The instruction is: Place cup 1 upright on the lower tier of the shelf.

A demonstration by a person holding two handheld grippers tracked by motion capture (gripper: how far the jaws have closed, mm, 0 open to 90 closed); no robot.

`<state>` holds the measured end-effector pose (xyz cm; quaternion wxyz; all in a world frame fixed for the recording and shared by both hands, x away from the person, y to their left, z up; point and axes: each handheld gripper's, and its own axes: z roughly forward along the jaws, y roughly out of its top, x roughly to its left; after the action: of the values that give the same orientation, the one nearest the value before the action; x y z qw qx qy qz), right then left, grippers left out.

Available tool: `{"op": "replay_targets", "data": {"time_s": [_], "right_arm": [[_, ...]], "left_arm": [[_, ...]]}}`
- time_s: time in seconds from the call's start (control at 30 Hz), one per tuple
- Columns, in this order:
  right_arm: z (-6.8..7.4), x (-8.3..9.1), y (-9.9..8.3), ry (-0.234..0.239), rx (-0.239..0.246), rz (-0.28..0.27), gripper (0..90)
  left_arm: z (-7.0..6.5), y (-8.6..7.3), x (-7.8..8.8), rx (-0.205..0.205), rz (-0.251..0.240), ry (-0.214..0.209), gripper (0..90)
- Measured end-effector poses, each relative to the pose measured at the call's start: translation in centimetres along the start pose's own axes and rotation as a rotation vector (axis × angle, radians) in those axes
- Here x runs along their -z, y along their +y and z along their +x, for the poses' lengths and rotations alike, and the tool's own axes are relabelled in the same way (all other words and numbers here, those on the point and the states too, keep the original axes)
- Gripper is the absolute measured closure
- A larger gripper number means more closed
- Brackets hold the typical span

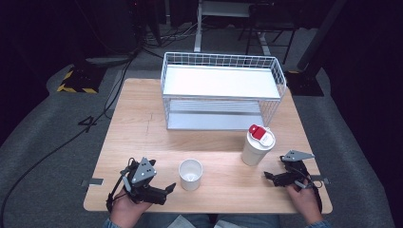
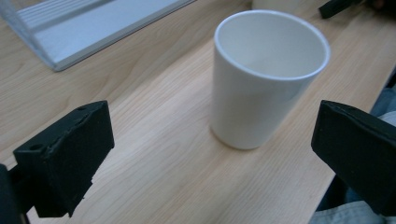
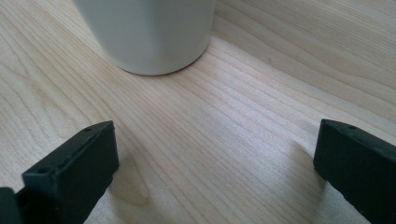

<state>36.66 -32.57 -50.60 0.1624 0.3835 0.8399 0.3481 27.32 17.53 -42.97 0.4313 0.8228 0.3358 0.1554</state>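
Left hand-held gripper (image 1: 169, 188) released, jaws spread, empty white cup (image 1: 190, 174) just ahead on the counter (image 1: 142, 137). Right hand-held gripper (image 1: 267, 176) likewise spread wide, lidded white tumbler (image 1: 257, 145), red-tabbed, just beyond. Label writing unreadable.

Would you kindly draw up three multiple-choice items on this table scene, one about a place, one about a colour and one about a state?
1. Where does the open white cup stand?
A. inside the wire rack
B. on the table near the left gripper
C. on top of the lidded cup

2. What colour is the tab on the lidded cup's lid?
A. red
B. green
C. blue

3. How do the left gripper's jaws stand?
A. shut on the cup
B. shut on nothing
C. open

Answers: 1 B, it sits on the wooden table just ahead of that gripper, clear of the wire rack. 2 A, the high view shows red. 3 C, the left gripper view shows its jaws wide apart, short of the cup.
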Motion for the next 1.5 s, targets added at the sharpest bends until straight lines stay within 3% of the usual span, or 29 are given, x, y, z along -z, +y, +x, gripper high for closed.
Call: {"op": "replay_targets", "data": {"time_s": [0.1, 0.27, 0.47, 0.57, 0.73, 0.83, 0.9, 1.13, 1.27, 1.5], "right_arm": [[0.0, 0.0, 0.0, 0.002, 0.0, 0.0, 0.0], [0.0, 0.0, 0.0, 0.001, 0.001, 0.0, 0.0], [0.0, 0.0, 0.0, 0.001, 0.001, 0.0, 0.1], [0.0, 0.0, 0.0, 0.001, 0.0, -0.001, 0.1], [0.0, 0.0, 0.0, 0.001, 0.0, 0.0, 0.1], [0.0, 0.0, 0.0, 0.001, -0.001, -0.001, 0.1], [0.0, 0.0, 0.0, 0.0, -0.001, -0.001, 0.1], [0.0, 0.0, 0.0, 0.0, -0.001, -0.001, 0.1], [0.0, 0.0, 0.0, 0.0, -0.001, 0.0, 0.1], [0.0, 0.0, 0.0, 0.0, -0.001, -0.001, 0.0]], "left_arm": [[-0.6, -0.1, -0.4, 0.003, -0.027, -0.026, 0.0], [-1.7, -0.1, -1.4, -0.031, -0.027, -0.055, 0.0], [-2.4, -0.6, -2.7, -0.006, -0.053, -0.022, 0.0], [-2.6, -0.8, -3.5, 0.015, -0.055, -0.034, 0.0], [-2.9, -0.9, -4.3, 0.01, -0.055, -0.038, 0.0], [-2.9, -1.0, -4.9, 0.011, -0.063, -0.014, 0.0], [-3.0, -1.1, -5.4, 0.004, -0.058, 0.006, 0.0], [-2.9, -1.3, -6.8, 0.021, -0.034, -0.004, 0.0], [-3.1, -1.3, -7.5, 0.011, -0.03, 0.015, 0.0], [-3.2, -1.4, -8.7, 0.027, -0.001, 0.001, 0.1]]}}
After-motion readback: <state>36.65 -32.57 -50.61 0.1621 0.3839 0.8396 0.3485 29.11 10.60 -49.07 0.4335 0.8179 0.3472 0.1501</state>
